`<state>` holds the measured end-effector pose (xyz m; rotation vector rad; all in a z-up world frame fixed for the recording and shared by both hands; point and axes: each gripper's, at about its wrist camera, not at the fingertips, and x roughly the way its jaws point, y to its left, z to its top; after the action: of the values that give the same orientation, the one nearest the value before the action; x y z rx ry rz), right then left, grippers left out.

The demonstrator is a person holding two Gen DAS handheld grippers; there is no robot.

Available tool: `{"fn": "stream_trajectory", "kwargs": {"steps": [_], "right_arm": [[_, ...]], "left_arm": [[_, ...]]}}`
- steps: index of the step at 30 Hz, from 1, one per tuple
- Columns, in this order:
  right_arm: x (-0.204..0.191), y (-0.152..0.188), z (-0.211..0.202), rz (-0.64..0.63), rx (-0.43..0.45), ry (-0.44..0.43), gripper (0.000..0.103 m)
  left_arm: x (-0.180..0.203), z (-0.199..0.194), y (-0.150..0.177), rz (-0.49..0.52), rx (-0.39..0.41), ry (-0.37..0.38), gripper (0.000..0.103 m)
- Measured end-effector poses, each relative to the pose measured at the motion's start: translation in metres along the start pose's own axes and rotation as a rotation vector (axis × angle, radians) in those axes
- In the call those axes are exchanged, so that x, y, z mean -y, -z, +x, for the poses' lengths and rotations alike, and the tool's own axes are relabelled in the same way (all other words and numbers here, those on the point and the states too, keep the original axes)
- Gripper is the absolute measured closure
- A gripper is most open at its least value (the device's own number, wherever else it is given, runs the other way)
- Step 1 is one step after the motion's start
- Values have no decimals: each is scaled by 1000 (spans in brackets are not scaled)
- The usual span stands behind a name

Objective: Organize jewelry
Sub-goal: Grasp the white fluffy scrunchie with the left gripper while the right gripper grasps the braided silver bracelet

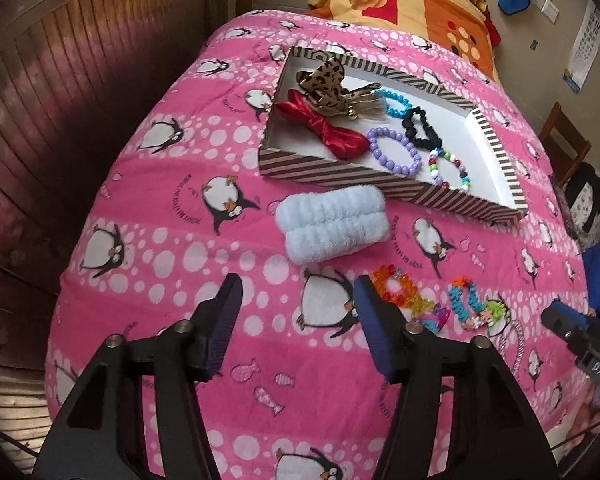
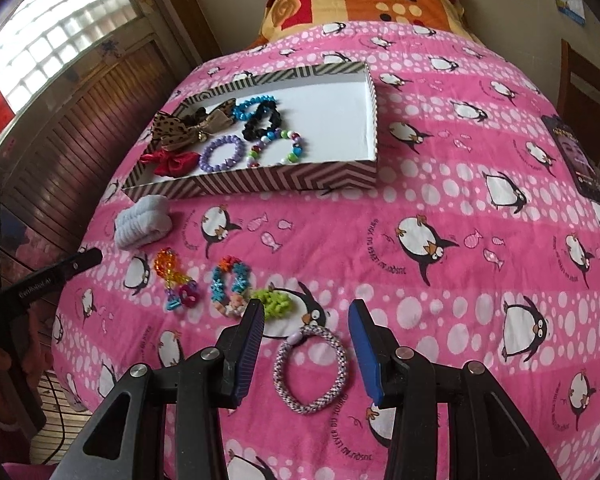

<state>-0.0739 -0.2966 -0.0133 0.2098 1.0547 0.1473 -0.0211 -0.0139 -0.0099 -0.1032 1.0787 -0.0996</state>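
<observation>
Presently catalogued, with places given relative to the striped box:

Box: shallow rectangular cardboard tray (image 2: 260, 184), chevron-striped walls, plain white floor, lying on the pink penguin-print fleece blanket (image 2: 440, 200).
Inside the box: leopard-print fabric bow (image 1: 324, 80); glossy red satin bow (image 1: 324, 128); ring of round lilac beads (image 1: 394, 152); turquoise bead bracelet (image 1: 396, 100); black ruffled scrunchie (image 1: 422, 130); bracelet of mixed coloured beads (image 1: 450, 170). All sit toward one end; the other end shows bare white floor.
Just before the box's near wall: fluffy pale-blue ribbed wristband (image 1: 334, 228), folded, on the blanket.
Nearer than the wristband: translucent orange-to-yellow faceted bead bracelet (image 2: 172, 276); blue flower-bead bracelet with green cluster (image 2: 236, 284).
Nearest of all: woven pink-and-white cord hair tie (image 2: 310, 368), a round loop lying flat.
Left hand-held gripper (image 1: 298, 320): jaws spread wide, holding nothing, above bare blanket.
Right hand-held gripper (image 2: 306, 320): jaws spread, empty, one finger either side of the cord hair tie, not touching it.
</observation>
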Motion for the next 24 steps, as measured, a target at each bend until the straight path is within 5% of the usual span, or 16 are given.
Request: {"fn": "stream_trajectory", "kwargs": {"steps": [14, 22, 24], "right_arm": [[8, 28, 29, -105, -101, 67, 62], [8, 32, 39, -156, -98, 79, 74], [8, 30, 39, -161, -93, 82, 86]], "left_arm": [[-11, 24, -30, -99, -32, 50, 36], [-15, 46, -45, -141, -65, 47, 35], [-16, 52, -49, -155, -67, 40, 35]]}}
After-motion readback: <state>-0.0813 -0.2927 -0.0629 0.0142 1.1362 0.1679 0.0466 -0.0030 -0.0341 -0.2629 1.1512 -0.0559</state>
